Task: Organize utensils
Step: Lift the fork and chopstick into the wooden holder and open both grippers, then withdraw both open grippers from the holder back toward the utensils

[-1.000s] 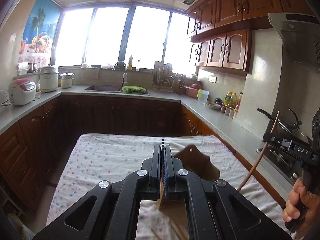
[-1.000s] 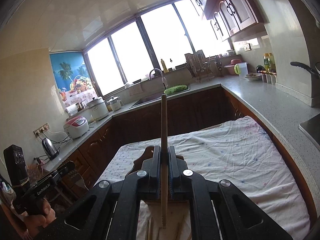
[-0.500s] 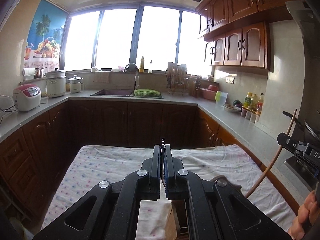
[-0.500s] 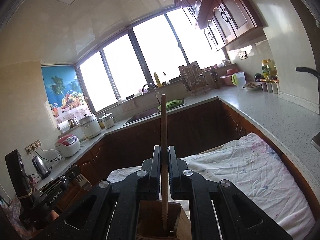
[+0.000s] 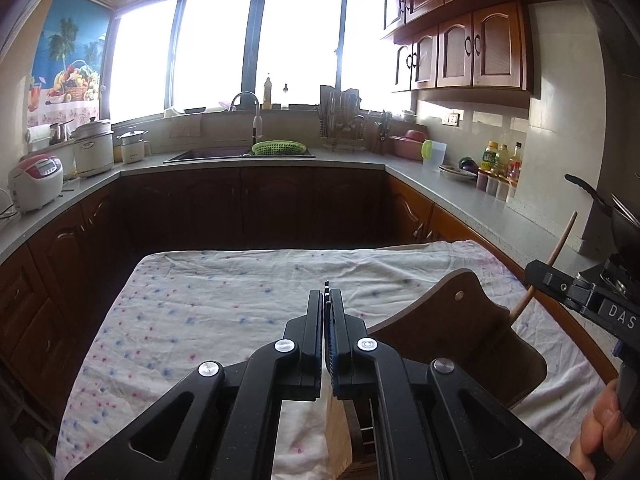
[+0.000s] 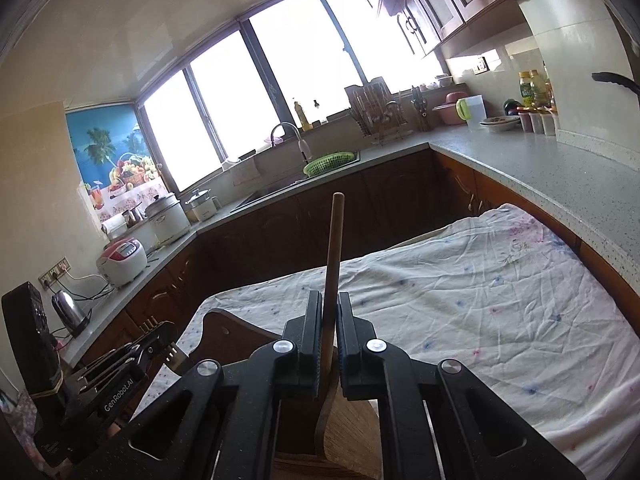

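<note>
Right fingers (image 6: 329, 312) around wooden spoon (image 6: 334, 248), holder (image 5: 460, 332) below, tablecloth (image 5: 224, 304) beyond

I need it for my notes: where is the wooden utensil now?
The wooden utensil stands between the right gripper fingers in the right wrist view, its wider end down at the wooden holder. In the left wrist view its handle shows at far right.

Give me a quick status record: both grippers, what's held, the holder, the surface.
left gripper: jaws shut, nothing visible between them
right gripper: jaws closed on the wooden stick
wooden stick: near upright, lower end down inside the wooden holder
wooden holder: dark shaped backboard, standing on the table, just below both grippers
table: covered with a white dotted cloth
</note>
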A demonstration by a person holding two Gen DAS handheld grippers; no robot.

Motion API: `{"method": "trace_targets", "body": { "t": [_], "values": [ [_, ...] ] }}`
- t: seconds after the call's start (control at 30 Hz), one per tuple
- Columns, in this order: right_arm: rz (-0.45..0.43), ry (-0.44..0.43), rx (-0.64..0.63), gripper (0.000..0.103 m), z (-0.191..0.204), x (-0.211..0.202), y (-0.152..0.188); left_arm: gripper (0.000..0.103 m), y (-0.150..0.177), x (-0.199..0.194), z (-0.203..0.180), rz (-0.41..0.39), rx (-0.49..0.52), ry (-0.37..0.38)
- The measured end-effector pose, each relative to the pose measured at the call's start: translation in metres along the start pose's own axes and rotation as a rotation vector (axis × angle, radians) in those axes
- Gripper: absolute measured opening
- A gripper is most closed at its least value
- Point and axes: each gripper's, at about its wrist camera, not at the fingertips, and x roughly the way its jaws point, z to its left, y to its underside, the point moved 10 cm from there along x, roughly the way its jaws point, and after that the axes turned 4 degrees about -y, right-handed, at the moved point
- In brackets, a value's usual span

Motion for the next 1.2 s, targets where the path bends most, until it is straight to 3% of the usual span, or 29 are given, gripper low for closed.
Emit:
{"method": "trace_targets", "body": {
  "t": [0.27,0.37,0.43,0.5,0.57,0.7,0.8,0.97,1.2],
  "values": [
    [0.017,-0.006,0.014,0.008,-0.001,0.000,0.000,0.002,0.005,-0.003,0.001,0.017,0.003,0.012],
    [0.021,-0.008,0.033,0.015,-0.003,-0.001,-0.003,0.014,0.005,-0.007,0.000,0.025,-0.005,0.031],
    [0.012,-0.014,0.046,0.032,-0.004,-0.005,-0.006,0.034,0.000,-0.015,0.003,0.002,-0.012,0.026],
    [-0.006,-0.024,0.061,0.051,-0.005,-0.013,-0.010,0.043,-0.004,-0.025,0.006,-0.021,-0.022,0.022],
    [-0.028,-0.028,0.073,0.056,-0.006,-0.024,-0.017,0.053,-0.005,-0.035,0.012,-0.031,-0.043,0.019],
    [-0.074,-0.055,0.099,0.085,-0.006,-0.051,-0.028,0.073,-0.004,-0.062,0.028,-0.059,-0.084,-0.003],
    [-0.108,-0.055,0.086,0.097,-0.003,-0.075,-0.030,0.080,0.008,-0.084,0.036,-0.069,-0.107,-0.019],
    [-0.126,-0.030,0.057,0.101,-0.002,-0.111,-0.018,0.083,0.040,-0.115,0.038,-0.036,-0.131,-0.036],
    [-0.079,0.038,0.006,0.101,-0.008,-0.148,0.028,0.083,0.084,-0.151,0.033,0.047,-0.150,-0.035]
  ]
}}
